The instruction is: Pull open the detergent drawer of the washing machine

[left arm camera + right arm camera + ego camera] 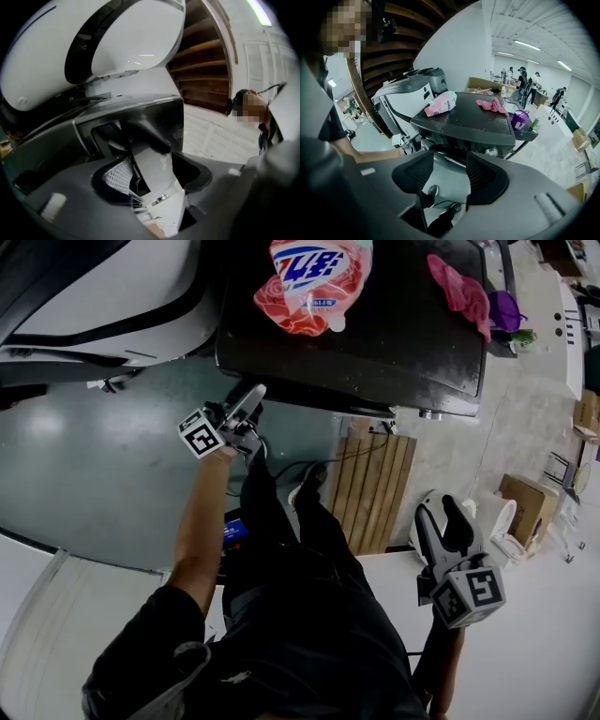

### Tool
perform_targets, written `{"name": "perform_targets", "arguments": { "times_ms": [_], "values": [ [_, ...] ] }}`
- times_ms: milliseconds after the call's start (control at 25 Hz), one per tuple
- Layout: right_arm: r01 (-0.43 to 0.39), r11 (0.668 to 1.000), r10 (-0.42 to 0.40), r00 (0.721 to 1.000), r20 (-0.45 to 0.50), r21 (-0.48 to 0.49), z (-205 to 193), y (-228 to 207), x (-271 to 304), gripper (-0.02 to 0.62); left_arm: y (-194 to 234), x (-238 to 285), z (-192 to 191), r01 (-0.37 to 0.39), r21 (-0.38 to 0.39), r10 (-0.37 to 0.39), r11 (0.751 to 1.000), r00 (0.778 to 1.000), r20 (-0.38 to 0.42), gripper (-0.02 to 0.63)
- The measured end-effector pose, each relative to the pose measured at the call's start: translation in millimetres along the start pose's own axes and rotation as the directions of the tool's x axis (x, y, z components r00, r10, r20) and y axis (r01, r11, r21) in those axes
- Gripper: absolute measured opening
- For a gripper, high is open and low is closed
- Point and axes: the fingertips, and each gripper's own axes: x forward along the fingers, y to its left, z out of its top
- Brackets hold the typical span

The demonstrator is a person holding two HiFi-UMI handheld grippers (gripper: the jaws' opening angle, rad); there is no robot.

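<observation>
The washing machine (375, 343) is a dark box at the top of the head view. My left gripper (249, 401) reaches up to its front left corner. In the left gripper view a pale grey drawer front (157, 164) stands between the pads of the left gripper (157, 174), below a dark recess (112, 133). The slab fills the gap and the pads appear to press on it. My right gripper (448, 521) hangs low at the right, away from the machine. Its jaws stand open in the right gripper view, and between the right gripper (449, 176) only floor and shoes show.
A pink detergent bag (314, 277) and a pink cloth (459, 287) lie on the machine's top. A wooden pallet (380, 488) lies on the floor beside my legs. A big white appliance (103, 296) stands to the left. Several people (525, 79) stand far back.
</observation>
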Motion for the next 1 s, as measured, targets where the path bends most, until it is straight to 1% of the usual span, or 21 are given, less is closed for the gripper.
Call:
{"name": "perform_targets", "arguments": {
  "times_ms": [80, 120, 160, 240, 280, 320, 400, 480, 600, 640, 720, 840, 1000],
  "values": [
    [-0.010, 1.000, 0.010, 1.000, 0.002, -0.006, 1.8, 3.0, 4.1, 0.215, -9.1, 14.2, -21.7, 0.016, 0.052, -0.011, 0.999, 0.995, -0.101, 0.321],
    [-0.017, 1.000, 0.017, 1.000, 0.005, -0.011, 3.4, 5.7, 6.3, 0.215, -13.8, 23.1, -31.9, 0.025, 0.054, -0.018, 0.998, 0.991, -0.134, 0.335],
    [-0.025, 1.000, 0.025, 1.000, 0.007, -0.016, 4.5, 8.4, 8.2, 0.215, -16.7, 30.6, -37.1, 0.027, 0.034, -0.022, 0.999, 0.991, -0.133, 0.348],
    [-0.033, 0.999, 0.033, 0.999, 0.004, -0.023, 2.9, 11.9, 10.0, 0.215, -16.8, 37.3, -34.8, 0.020, -0.034, -0.022, 0.999, 0.998, -0.051, 0.351],
    [-0.034, 0.999, 0.034, 0.999, -0.001, -0.023, 0.1, 12.0, 9.9, 0.215, -15.7, 37.9, -32.5, 0.015, -0.056, -0.016, 0.998, 1.000, -0.009, 0.359],
    [-0.033, 0.999, 0.032, 0.999, -0.007, -0.021, -3.6, 11.1, 9.5, 0.215, -14.9, 38.4, -31.4, 0.013, -0.067, -0.012, 0.998, 1.000, 0.018, 0.362],
    [-0.026, 1.000, 0.026, 0.999, -0.019, -0.016, -11.0, 8.5, 8.4, 0.215, -15.1, 40.0, -31.9, 0.018, -0.077, -0.015, 0.997, 0.999, 0.036, 0.364],
    [-0.024, 1.000, 0.024, 0.999, -0.029, -0.015, -16.3, 9.0, 7.1, 0.215, -16.0, 39.5, -33.5, 0.033, -0.080, -0.031, 0.996, 0.999, 0.021, 0.362],
    [-0.027, 1.000, 0.026, 0.999, -0.036, -0.016, -22.8, 10.7, 4.2, 0.215, -16.6, 35.4, -34.1, 0.056, -0.062, -0.057, 0.997, 0.998, -0.027, 0.327],
    [-0.020, 1.000, 0.019, 0.999, -0.041, -0.012, -26.4, 8.1, 3.3, 0.215, -18.5, 33.7, -35.1, 0.063, -0.054, -0.065, 0.997, 0.997, -0.035, 0.327],
    [-0.005, 1.000, 0.006, 0.998, -0.058, 0.006, -35.3, 1.6, 2.9, 0.215, -27.1, 21.9, -43.2, 0.078, -0.049, -0.080, 0.996, 0.996, -0.049, 0.298],
    [-0.008, 1.000, 0.009, 0.998, -0.064, 0.019, -38.4, -1.7, 7.6, 0.215, -39.5, 0.8, -58.4, 0.078, -0.064, -0.082, 0.995, 0.994, -0.067, 0.301],
    [-0.049, 0.999, 0.050, 0.998, -0.040, 0.010, -27.9, 9.5, 10.9, 0.215, -55.2, -22.9, -75.8, 0.052, -0.093, -0.061, 0.994, 0.992, -0.106, 0.301]
  ]
}}
